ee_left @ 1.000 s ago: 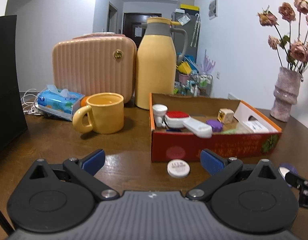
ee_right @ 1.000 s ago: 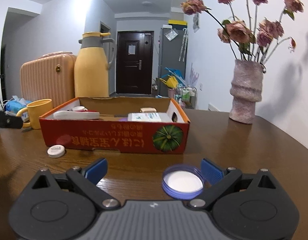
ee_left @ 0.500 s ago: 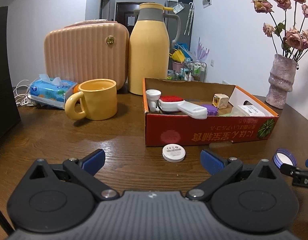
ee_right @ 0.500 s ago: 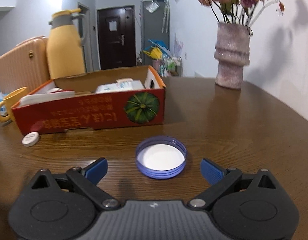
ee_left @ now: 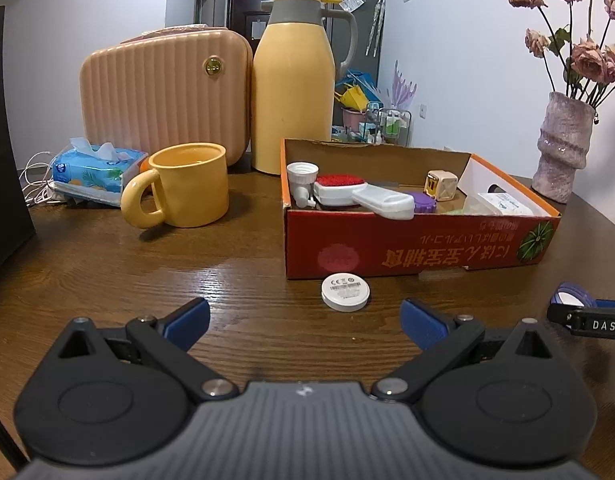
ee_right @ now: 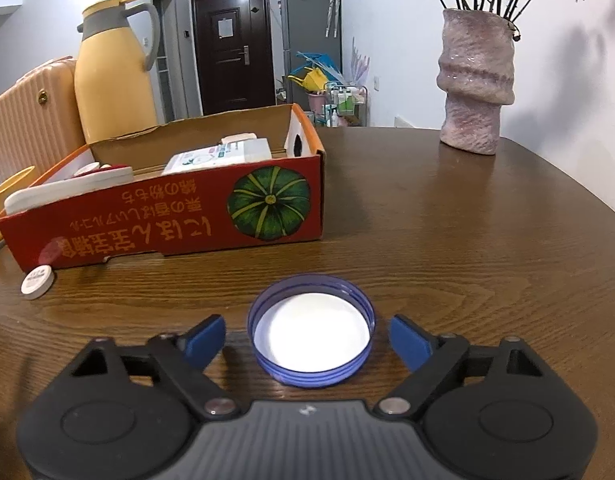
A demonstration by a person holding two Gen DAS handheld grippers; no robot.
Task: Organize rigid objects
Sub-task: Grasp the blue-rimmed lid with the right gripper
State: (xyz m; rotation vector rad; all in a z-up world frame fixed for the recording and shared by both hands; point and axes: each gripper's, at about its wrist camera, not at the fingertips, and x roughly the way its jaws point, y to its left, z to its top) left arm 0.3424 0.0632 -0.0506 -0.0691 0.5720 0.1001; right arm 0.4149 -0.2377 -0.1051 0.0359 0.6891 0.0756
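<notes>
We count two loose round pieces on the worktop (ee_left: pixel 107 264): one white disc (ee_left: pixel 344 292) just in front of the red cardboard box (ee_left: pixel 419 250), and one blue lid (ee_right: pixel 310 330) lying open side up, its white lining showing. There is one box, one yellow mug (ee_left: pixel 187 190), one yellow thermos jug (ee_left: pixel 293 92), one pink ribbed case (ee_left: pixel 163 96), one tissue pack (ee_left: pixel 91 168) and one vase (ee_right: pixel 473 84) of dried roses.

Our left gripper (ee_left: pixel 303 320) hovers with its fingers (ee_left: pixel 187 320) spread wide and nothing between them; the disc sits just beyond the gap. Our right gripper (ee_right: pixel 307 338) also has its fingers (ee_right: pixel 205 338) wide, one on each side of the blue lid, close to its rim but not touching it.

Only the left wrist view looks down into the box: a white screw cap (ee_left: pixel 302 174), a red-topped white brush (ee_left: pixel 339 188), a long white piece (ee_left: pixel 383 202), a purple object (ee_left: pixel 423 202), a small cube (ee_left: pixel 441 185) and a white packet (ee_left: pixel 503 204). It alone shows the tissue pack. The right wrist view alone shows the lid whole and the pumpkin print (ee_right: pixel 268 202) face on.
</notes>
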